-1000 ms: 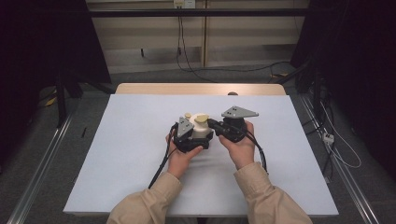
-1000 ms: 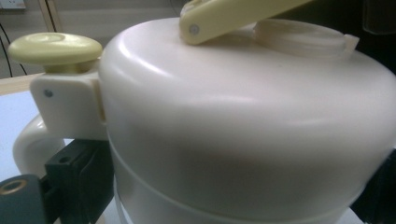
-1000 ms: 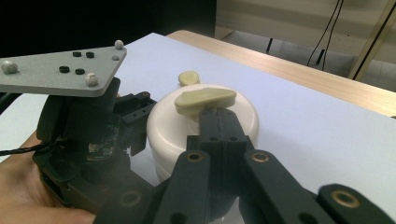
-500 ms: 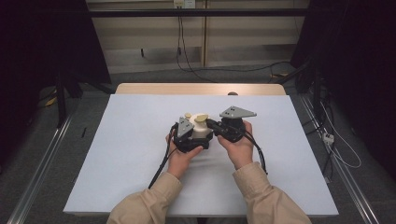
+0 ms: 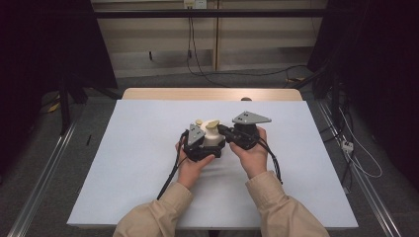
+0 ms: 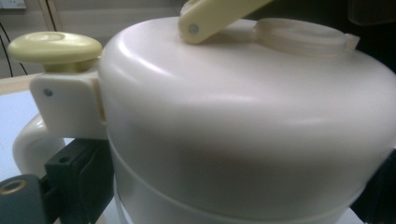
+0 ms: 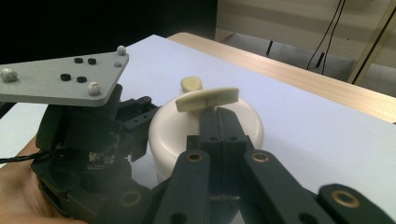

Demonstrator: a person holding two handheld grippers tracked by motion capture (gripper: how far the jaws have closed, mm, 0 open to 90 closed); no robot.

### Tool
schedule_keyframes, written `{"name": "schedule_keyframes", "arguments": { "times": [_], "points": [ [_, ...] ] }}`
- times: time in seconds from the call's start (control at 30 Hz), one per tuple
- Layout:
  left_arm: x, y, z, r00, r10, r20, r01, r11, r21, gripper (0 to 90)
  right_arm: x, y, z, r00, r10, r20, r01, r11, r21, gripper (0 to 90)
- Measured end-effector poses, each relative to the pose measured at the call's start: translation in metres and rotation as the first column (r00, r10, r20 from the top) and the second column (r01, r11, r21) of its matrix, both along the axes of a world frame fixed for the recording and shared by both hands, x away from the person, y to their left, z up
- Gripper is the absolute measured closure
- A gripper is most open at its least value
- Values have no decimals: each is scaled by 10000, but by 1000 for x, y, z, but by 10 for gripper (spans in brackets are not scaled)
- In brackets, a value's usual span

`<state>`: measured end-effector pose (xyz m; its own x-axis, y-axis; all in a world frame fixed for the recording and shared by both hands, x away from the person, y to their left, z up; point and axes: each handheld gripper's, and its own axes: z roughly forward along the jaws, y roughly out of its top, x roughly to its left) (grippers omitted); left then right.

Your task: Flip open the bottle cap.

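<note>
While both hands sit mid-table on the white table cover (image 5: 123, 163), the cream toy kettle (image 5: 212, 137) stands between the two grippers. Left gripper (image 5: 200, 145) has its jaws spread around the kettle's body, one on each side, pressed up against it as far as I can make out in the left gripper view. Right gripper (image 5: 228, 132) comes in from the other side, jaws pinched together right under the pale yellow lid handle (image 7: 207, 99). Whether they actually clamp it, I can't tell. A yellow button (image 6: 53, 47) tops the kettle's hinge.
</note>
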<state>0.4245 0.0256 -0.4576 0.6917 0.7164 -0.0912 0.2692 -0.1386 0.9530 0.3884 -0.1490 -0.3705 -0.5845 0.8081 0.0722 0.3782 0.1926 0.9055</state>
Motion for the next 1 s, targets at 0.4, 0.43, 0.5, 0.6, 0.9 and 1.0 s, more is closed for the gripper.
{"name": "schedule_keyframes", "arguments": {
  "times": [0.4, 0.43, 0.5, 0.6, 0.9, 1.0],
  "points": [
    [0, 0, 0, 10000, 5, -6, -5, 10000, -3, 54, 1, 2, 4, 10000, 24, 81, -24, 10000, -1, 900],
    [0, 0, 0, 10000, 3, -5, -3, 10000, 0, 54, 1, 2, 4, 10000, 25, 70, -25, 10000, -8, 900],
    [0, 0, 0, 10000, 2, -5, -2, 10000, 3, 54, 1, 3, 4, 10000, 42, 82, -42, 10000, -13, 900],
    [0, 0, 0, 10000, 4, -10, -4, 10000, 4, 54, 2, 3, 4, 9999, 59, 82, -59, 10000, -13, 900],
    [0, 0, 0, 10000, 3, -18, -3, 10000, -3, 54, 3, 3, 4, 10000, 35, 69, -35, 10000, -43, 900],
    [0, 0, 0, 10000, 5, -19, -5, 10000, -2, 54, 3, 3, 4, 10000, 27, 52, -27, 10000, -8, 900]
  ]
}}
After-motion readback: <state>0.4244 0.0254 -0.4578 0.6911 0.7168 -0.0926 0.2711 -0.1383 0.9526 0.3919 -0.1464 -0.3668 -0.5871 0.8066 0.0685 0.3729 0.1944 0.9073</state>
